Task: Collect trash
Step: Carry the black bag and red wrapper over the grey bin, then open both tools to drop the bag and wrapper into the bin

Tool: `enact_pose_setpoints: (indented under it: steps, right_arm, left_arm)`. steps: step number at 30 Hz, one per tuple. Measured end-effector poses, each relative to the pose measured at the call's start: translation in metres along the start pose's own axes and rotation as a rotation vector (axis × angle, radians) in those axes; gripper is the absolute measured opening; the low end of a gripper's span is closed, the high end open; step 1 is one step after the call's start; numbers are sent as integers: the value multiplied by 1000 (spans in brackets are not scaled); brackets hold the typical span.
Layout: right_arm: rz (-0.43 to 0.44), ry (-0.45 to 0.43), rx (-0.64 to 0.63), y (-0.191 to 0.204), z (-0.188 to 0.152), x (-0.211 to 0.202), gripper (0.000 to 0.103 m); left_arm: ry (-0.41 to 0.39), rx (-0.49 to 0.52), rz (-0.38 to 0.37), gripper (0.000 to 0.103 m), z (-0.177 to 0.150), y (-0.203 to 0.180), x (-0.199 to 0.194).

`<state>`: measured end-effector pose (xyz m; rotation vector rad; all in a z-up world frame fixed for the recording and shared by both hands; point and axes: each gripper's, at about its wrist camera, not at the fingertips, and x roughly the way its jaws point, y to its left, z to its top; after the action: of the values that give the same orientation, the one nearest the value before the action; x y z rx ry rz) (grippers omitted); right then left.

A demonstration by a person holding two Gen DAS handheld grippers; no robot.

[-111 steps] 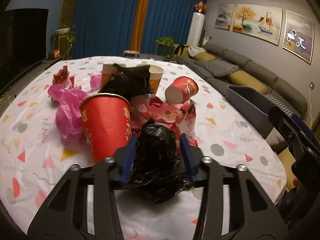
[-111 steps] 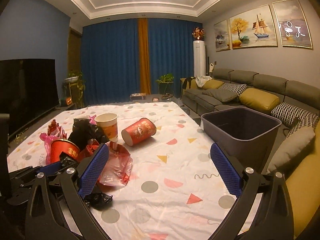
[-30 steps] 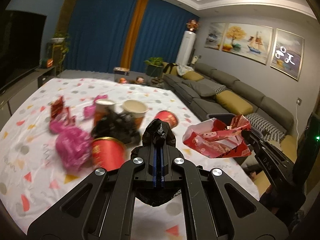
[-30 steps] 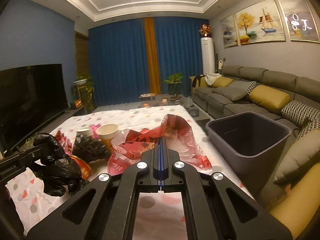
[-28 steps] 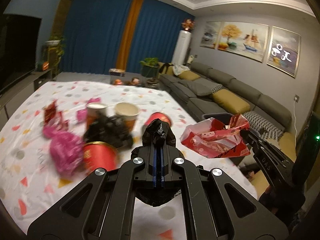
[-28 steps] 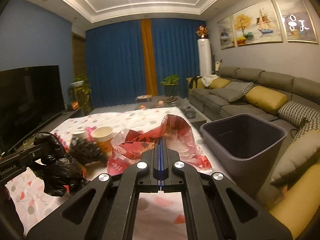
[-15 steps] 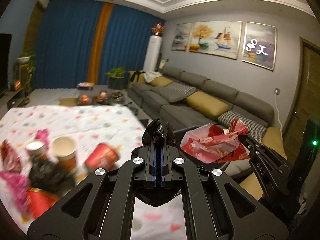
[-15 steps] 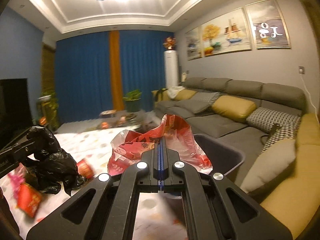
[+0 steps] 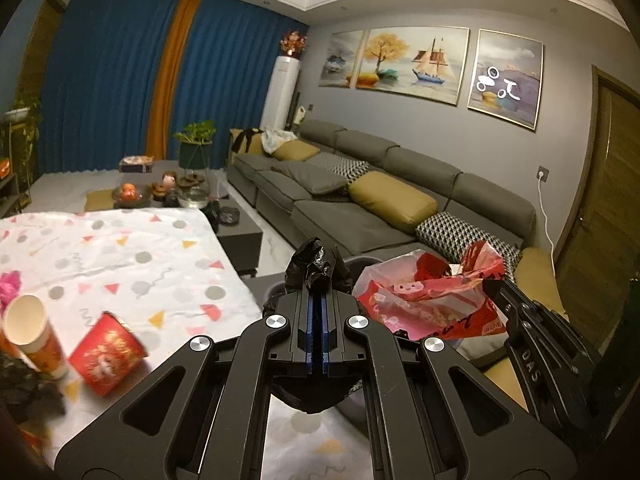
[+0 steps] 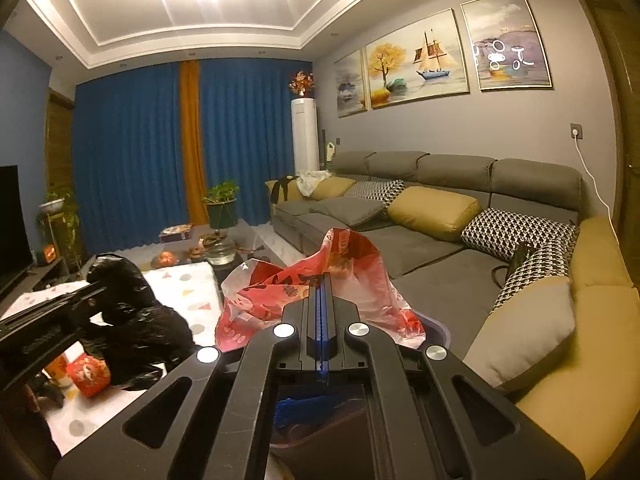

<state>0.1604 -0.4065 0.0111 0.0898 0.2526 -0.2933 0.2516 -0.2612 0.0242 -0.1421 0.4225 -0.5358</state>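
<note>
My left gripper (image 9: pixel 316 312) is shut on a crumpled black plastic bag (image 9: pixel 316 268), also seen in the right wrist view (image 10: pixel 132 320). My right gripper (image 10: pixel 322 304) is shut on a red and clear plastic wrapper (image 10: pixel 340 276), which shows in the left wrist view (image 9: pixel 424 304) to the right of the black bag. Both are held in the air over a dark grey bin; its rim (image 9: pixel 272 288) shows behind the left gripper and its inside (image 10: pixel 316 420) lies below the right gripper.
The patterned tablecloth (image 9: pixel 120 256) lies to the left, with a tipped red cup (image 9: pixel 106 352) and an upright paper cup (image 9: pixel 34 336). A grey sofa (image 9: pixel 380 200) with yellow cushions runs along the right wall. A low coffee table (image 9: pixel 236 228) stands beyond.
Both grippers have swung right, away from the table, carrying the black bag and the red wrapper to above the grey bin. Both stay shut.
</note>
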Motion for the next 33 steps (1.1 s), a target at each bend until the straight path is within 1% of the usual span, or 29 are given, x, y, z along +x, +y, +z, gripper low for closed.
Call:
enact_pose_setpoints:
  steps: [5,12,17,21,27,29,30,31,32,33]
  right_arm:
    - [-21,14,7,-7,-1,13,1]
    - [-42,35,35,-21,-4,30,1]
    - [-46,58,45,-25,-6,40,1]
    - [-46,71,55,-27,-9,45,1]
    - [-40,82,60,-28,-11,50,1]
    - [-36,93,64,-28,-11,54,1]
    - [-35,96,66,-30,-11,55,1]
    - [-31,102,69,-31,-11,56,1]
    - [-28,106,73,-32,-12,58,1]
    - [-28,112,80,-34,-12,61,1]
  left_arm:
    - [39,-15,-21,2,-6,-4,33]
    - [85,32,-62,2,-20,-19,65]
    - [122,65,-75,2,-30,-26,79]
    - [154,59,-84,2,-36,-24,88]
    - [175,75,-89,3,-40,-26,95]
    - [188,80,-93,9,-41,-26,97]
    - [190,80,-93,18,-41,-25,99]
    - [191,80,-87,32,-41,-23,98]
    - [190,76,-83,40,-41,-22,98]
    - [188,70,-86,51,-42,-21,97]
